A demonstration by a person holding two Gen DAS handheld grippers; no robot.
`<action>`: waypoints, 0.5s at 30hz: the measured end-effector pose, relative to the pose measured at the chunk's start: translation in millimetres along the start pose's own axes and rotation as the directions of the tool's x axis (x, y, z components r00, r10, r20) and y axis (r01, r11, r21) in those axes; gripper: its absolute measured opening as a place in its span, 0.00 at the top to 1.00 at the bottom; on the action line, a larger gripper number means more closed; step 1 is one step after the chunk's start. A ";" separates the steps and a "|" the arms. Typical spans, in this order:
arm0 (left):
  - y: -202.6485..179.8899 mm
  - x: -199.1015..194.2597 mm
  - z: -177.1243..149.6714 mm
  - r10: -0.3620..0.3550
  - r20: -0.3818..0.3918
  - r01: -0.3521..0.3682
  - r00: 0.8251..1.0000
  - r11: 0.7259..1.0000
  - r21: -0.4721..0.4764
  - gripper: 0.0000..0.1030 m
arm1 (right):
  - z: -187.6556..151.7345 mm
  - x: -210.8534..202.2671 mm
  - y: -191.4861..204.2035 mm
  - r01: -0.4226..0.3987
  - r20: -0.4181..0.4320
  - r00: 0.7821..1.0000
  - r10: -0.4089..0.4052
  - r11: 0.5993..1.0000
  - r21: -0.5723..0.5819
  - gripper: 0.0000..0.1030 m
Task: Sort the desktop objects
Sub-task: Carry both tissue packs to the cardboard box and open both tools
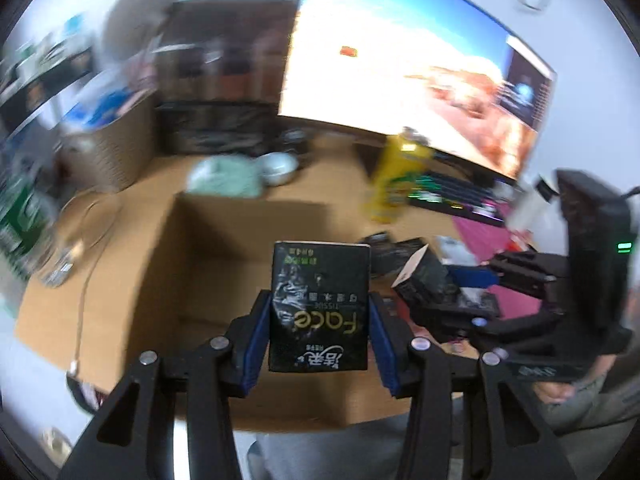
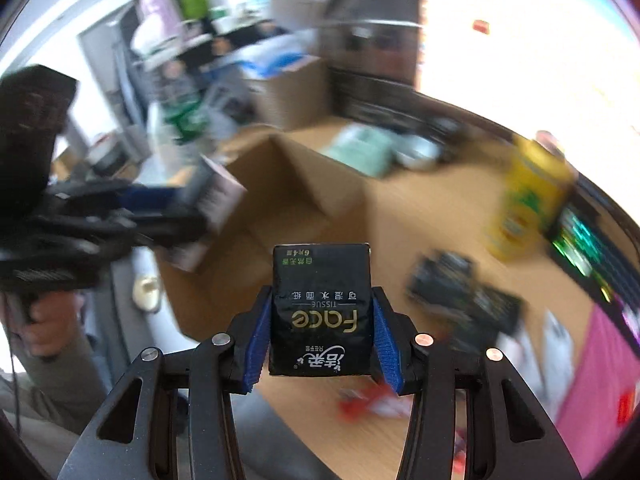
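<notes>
A black tissue pack (image 1: 319, 306) sits clamped between the blue pads of the left gripper (image 1: 319, 320), held above an open cardboard box (image 1: 224, 256) on the wooden desk (image 1: 340, 184). A second black tissue pack (image 2: 321, 308) is pinched the same way in the right gripper (image 2: 322, 322), with the box (image 2: 296, 188) at twelve o'clock beyond it. In the left wrist view, a yellow bottle (image 1: 394, 178) stands at one o'clock from the pack, before a lit monitor (image 1: 404, 60) and a keyboard (image 1: 456, 196). At eleven o'clock lie a pale green cloth (image 1: 226, 178) and a metal bowl (image 1: 278, 166). Dark packets (image 2: 468, 296) lie at three o'clock in the right wrist view, beside a pink mat (image 2: 592, 380). The room behind is cluttered and blurred.
</notes>
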State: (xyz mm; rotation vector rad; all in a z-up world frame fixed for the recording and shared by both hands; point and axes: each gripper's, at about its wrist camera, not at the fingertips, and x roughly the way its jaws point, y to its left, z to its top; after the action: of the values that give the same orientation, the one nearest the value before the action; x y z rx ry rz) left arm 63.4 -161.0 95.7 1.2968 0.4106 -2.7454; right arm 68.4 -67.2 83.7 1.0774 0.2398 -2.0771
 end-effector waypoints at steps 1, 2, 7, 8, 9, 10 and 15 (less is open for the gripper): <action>9.6 2.3 -1.8 0.013 -0.009 -0.013 1.000 1.000 -0.012 0.50 | 7.8 7.0 10.5 -0.016 -0.002 1.000 0.016 1.000 -0.020 0.55; 20.2 5.6 -4.0 0.029 -0.021 -0.030 0.999 0.999 -0.029 0.50 | 13.1 14.1 17.6 -0.029 -0.009 1.000 0.028 0.999 -0.030 0.55; 48.0 18.4 -16.2 0.053 -0.059 -0.058 0.997 0.996 -0.073 0.50 | 25.9 51.6 46.5 -0.043 -0.058 0.998 0.039 0.997 -0.062 0.55; 50.4 19.7 -18.5 0.050 -0.064 -0.055 0.997 0.996 -0.075 0.50 | 25.8 56.7 48.0 -0.039 -0.066 0.997 0.035 0.997 -0.065 0.54; 51.8 21.3 -20.2 0.051 -0.070 -0.056 0.996 0.995 -0.079 0.50 | 25.7 61.9 50.1 -0.033 -0.075 0.997 0.028 0.997 -0.070 0.54; 55.0 24.1 -22.5 0.052 -0.080 -0.059 0.995 0.995 -0.086 0.50 | 25.4 64.2 51.3 -0.026 -0.079 0.997 0.020 0.997 -0.074 0.54; 63.1 27.3 -30.3 0.055 -0.097 -0.066 0.994 0.992 -0.108 0.50 | 26.5 71.1 54.6 -0.004 -0.096 0.995 -0.005 0.995 -0.097 0.53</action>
State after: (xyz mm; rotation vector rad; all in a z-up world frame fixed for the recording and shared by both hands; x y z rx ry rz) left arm 80.1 -212.1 43.4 1.3897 0.5141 -2.5799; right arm 66.0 -156.3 55.5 1.1195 0.3854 -1.9951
